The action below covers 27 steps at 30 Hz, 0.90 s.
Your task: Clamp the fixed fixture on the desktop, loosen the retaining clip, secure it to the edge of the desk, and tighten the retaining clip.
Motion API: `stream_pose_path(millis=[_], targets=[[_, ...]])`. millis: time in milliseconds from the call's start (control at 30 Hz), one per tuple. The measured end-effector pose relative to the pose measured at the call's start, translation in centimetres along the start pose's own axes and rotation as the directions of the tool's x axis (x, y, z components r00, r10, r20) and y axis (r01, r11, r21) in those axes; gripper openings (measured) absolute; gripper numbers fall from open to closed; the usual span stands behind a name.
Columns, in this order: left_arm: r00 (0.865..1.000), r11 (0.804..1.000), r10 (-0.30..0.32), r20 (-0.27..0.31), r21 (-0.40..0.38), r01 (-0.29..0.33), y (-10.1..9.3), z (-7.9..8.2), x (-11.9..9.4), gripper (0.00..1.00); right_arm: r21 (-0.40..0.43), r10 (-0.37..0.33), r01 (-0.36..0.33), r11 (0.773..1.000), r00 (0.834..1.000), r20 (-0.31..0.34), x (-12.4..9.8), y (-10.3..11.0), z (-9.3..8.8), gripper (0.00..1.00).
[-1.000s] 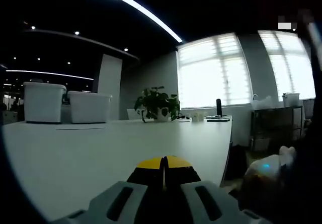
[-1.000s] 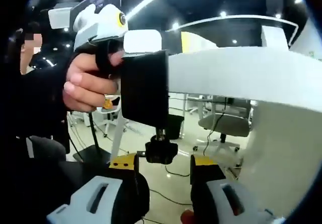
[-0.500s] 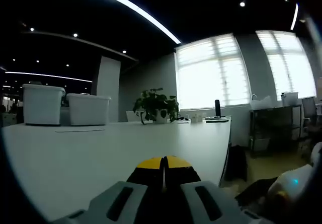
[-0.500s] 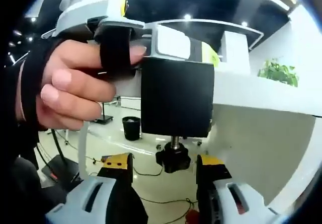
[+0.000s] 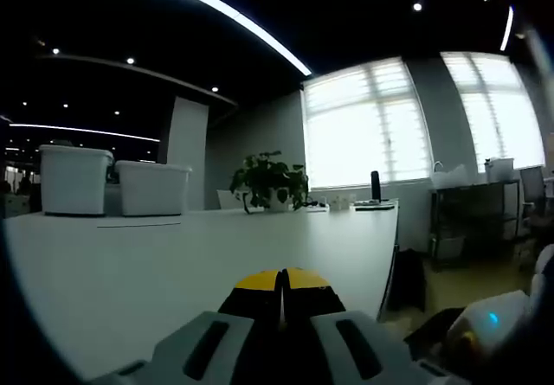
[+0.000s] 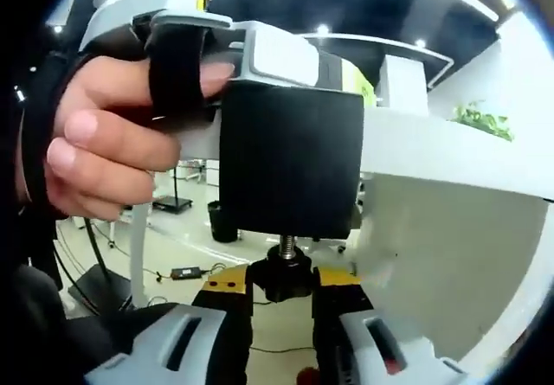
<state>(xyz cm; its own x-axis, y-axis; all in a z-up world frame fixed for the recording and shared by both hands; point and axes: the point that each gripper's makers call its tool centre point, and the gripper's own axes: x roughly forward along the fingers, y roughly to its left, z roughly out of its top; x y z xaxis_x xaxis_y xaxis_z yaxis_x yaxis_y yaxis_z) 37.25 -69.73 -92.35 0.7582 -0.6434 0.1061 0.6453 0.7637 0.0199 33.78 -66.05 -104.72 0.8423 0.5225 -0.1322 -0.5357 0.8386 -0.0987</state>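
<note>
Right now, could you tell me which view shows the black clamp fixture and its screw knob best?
The right gripper view: the black clamp fixture sits on the desk edge, with its screw knob between the right gripper jaws. The left gripper view looks across the desktop and offers nothing clear of it.

No text, label, brand, number or sign could be read in either view.
</note>
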Motion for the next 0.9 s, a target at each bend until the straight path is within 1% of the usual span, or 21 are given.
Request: stream_pose_path(millis=[100,200,233,267,300,333,367,400,467,533,567,600,633,667,733,800,867,900], targets=[[1.0,1.0,0.0,-0.008,-0.006,0.0,0.1,-0.1,0.1,0.01,-0.015,0.112,-0.112,0.994,0.994,0.019,0.1,0.3,-0.1,0.23],[1.0,1.0,-0.001,-0.008,-0.006,0.0,0.1,-0.1,0.1,0.01,-0.036,0.238,-0.237,0.971,0.971,0.025,-0.1,0.6,0.0,0.23],[1.0,1.0,-0.001,-0.01,-0.008,0.0,0.2,-0.2,0.2,0.01,-0.037,0.277,-0.276,0.961,0.961,0.027,-0.1,0.7,0.0,0.23],[1.0,1.0,0.0,-0.012,-0.009,0.0,0.2,-0.2,0.2,0.01,-0.056,0.312,-0.31,0.949,0.95,0.027,-0.2,0.8,0.0,0.23],[1.0,1.0,-0.001,-0.013,-0.01,0.0,0.2,-0.2,0.2,0.01,-0.059,0.336,-0.334,0.941,0.941,0.032,-0.2,0.9,0.1,0.23],[1.0,1.0,-0.002,-0.014,-0.012,0.002,0.2,-0.3,0.2,0.01,-0.052,0.383,-0.381,0.923,0.923,0.04,-0.3,1.0,0.0,0.23],[1.0,1.0,-0.002,-0.014,-0.013,0.002,0.2,-0.3,0.2,0.01,-0.052,0.411,-0.408,0.911,0.911,0.044,-0.4,1.0,0.0,0.23],[1.0,1.0,-0.001,-0.015,-0.015,0.001,0.3,-0.3,0.3,0.01,-0.068,0.434,-0.43,0.9,0.899,0.052,-0.4,1.1,0.1,0.23],[1.0,1.0,-0.002,-0.014,-0.013,0.002,0.3,-0.3,0.3,0.01,-0.058,0.486,-0.483,0.873,0.872,0.058,-0.4,1.5,0.1,0.23],[1.0,1.0,-0.002,-0.014,-0.013,0.001,0.3,-0.3,0.3,0.01,-0.074,0.532,-0.527,0.846,0.844,0.067,-0.3,1.6,0.1,0.23],[1.0,1.0,-0.002,-0.014,-0.012,0.002,0.3,-0.3,0.3,0.01,-0.077,0.547,-0.542,0.837,0.834,0.073,-0.1,1.4,0.1,0.23],[1.0,1.0,-0.001,-0.014,-0.013,0.001,0.4,-0.3,0.3,0.01,-0.069,0.568,-0.564,0.823,0.819,0.077,-0.1,1.5,0.1,0.23],[1.0,1.0,-0.001,-0.013,-0.011,0.001,0.4,-0.3,0.3,0.01,-0.059,0.576,-0.573,0.817,0.814,0.076,-0.1,1.4,0.0,0.23],[1.0,1.0,-0.001,-0.012,-0.011,0.001,0.4,-0.3,0.3,0.01,-0.066,0.579,-0.575,0.815,0.812,0.075,-0.2,1.3,0.0,0.23],[1.0,1.0,-0.001,-0.013,-0.012,0.001,0.4,-0.3,0.3,0.01,-0.085,0.597,-0.591,0.802,0.799,0.078,-0.3,1.4,0.0,0.23],[1.0,1.0,-0.002,-0.014,-0.013,0.001,0.4,-0.3,0.3,0.01,-0.086,0.623,-0.617,0.782,0.778,0.086,-0.4,1.5,0.1,0.23],[1.0,1.0,-0.002,-0.013,-0.012,0.002,0.3,-0.3,0.3,0.01,-0.055,0.648,-0.646,0.761,0.755,0.101,-0.5,1.6,0.1,0.22],[1.0,1.0,-0.002,-0.013,-0.012,0.002,0.3,-0.3,0.3,0.01,-0.047,0.651,-0.65,0.758,0.752,0.105,-0.5,1.5,0.1,0.22]])
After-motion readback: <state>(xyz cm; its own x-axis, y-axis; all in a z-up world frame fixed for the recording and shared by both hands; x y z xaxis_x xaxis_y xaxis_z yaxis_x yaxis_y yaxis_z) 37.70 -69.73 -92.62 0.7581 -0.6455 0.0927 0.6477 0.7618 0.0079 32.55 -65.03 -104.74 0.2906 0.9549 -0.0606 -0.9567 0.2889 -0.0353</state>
